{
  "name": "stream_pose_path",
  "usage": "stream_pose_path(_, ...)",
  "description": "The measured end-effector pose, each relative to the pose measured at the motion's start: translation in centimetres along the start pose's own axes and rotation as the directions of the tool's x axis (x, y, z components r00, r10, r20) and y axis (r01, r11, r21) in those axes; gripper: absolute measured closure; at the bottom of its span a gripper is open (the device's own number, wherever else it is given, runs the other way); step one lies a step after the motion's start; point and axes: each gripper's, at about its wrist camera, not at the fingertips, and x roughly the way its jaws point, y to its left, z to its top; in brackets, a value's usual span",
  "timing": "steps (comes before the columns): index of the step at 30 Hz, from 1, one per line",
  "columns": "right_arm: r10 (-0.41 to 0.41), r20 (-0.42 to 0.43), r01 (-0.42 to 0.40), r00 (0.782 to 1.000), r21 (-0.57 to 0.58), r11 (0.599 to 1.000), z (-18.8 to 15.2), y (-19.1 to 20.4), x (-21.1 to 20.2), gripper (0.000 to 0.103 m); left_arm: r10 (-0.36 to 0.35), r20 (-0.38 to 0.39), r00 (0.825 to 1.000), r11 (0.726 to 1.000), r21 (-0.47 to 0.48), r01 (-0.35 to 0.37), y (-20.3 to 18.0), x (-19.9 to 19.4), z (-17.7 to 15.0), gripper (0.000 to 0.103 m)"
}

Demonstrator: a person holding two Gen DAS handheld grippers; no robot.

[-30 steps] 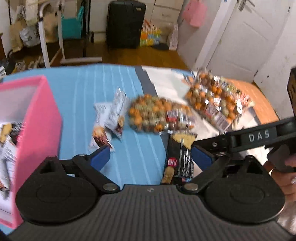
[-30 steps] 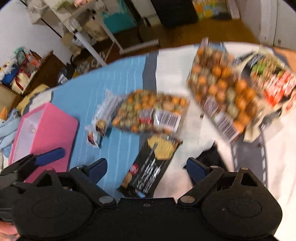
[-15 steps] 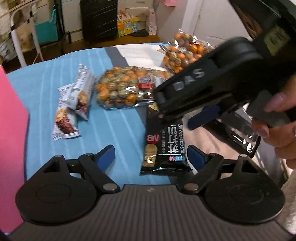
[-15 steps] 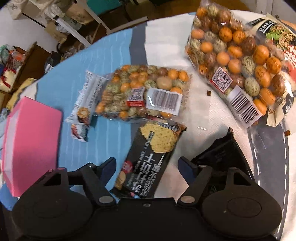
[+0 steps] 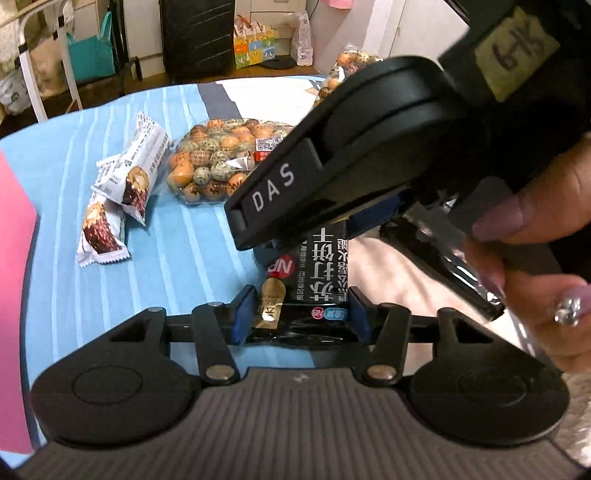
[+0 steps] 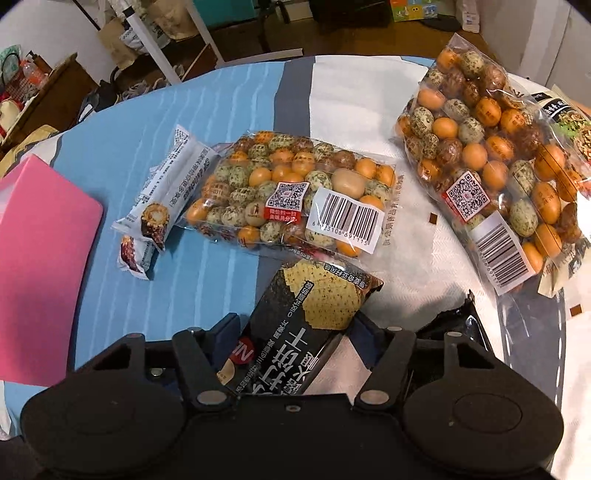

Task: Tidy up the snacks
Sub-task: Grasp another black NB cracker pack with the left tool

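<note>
A black cracker packet [image 5: 314, 291] [image 6: 306, 332] lies on the table where blue cloth meets white. My left gripper [image 5: 301, 314] is shut on its near end. My right gripper [image 6: 291, 339] is shut on its middle and shows from the side in the left wrist view [image 5: 332, 177], hiding the packet's far end. A clear bag of orange and speckled balls [image 6: 291, 195] [image 5: 221, 158] lies just beyond. Two white chocolate bars [image 5: 122, 192] [image 6: 162, 203] lie to its left. A pink box [image 6: 40, 266] [image 5: 14, 295] stands at the left.
A second, larger bag of balls [image 6: 495, 158] lies at the right with other snack bags behind it. A torn black wrapper [image 6: 454, 328] lies right of the right gripper. Beyond the table edge are a suitcase [image 5: 199, 33], a metal rack and a white door.
Both grippers were open and apart from the packet a second ago. They have moved in and closed on the black cracker packet, the right one crossing in front of the left camera.
</note>
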Motion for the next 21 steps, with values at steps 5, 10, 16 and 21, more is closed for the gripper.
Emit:
stream_pose_path(5, 0.012, -0.013, -0.012, 1.0, 0.027, 1.0, -0.7, -0.4, -0.8, 0.037, -0.033, -0.013, 0.999, 0.999, -0.033, 0.033, 0.5, -1.2, -0.1, 0.054)
stream_pose_path(10, 0.049, -0.02, -0.048, 0.999, 0.048, 0.998, -1.5, -0.6, -1.5, 0.045, -0.035, -0.032, 0.999, 0.999, -0.036, 0.034, 1.0, -1.9, -0.3, 0.054)
stream_pose_path(16, 0.072, -0.016, -0.071, 0.997, 0.056, 0.996, -2.4, -0.3, -2.0, 0.049, -0.033, -0.042, 0.999, 0.998, -0.057, 0.03, 1.0, -2.8, -0.7, 0.054)
stream_pose_path(21, 0.109, -0.015, -0.107, 0.994, 0.079, 0.991, -3.0, -0.4, -2.7, 0.052, -0.025, -0.039, 0.999, 0.998, -0.055, 0.023, 1.0, -3.7, -0.9, 0.055)
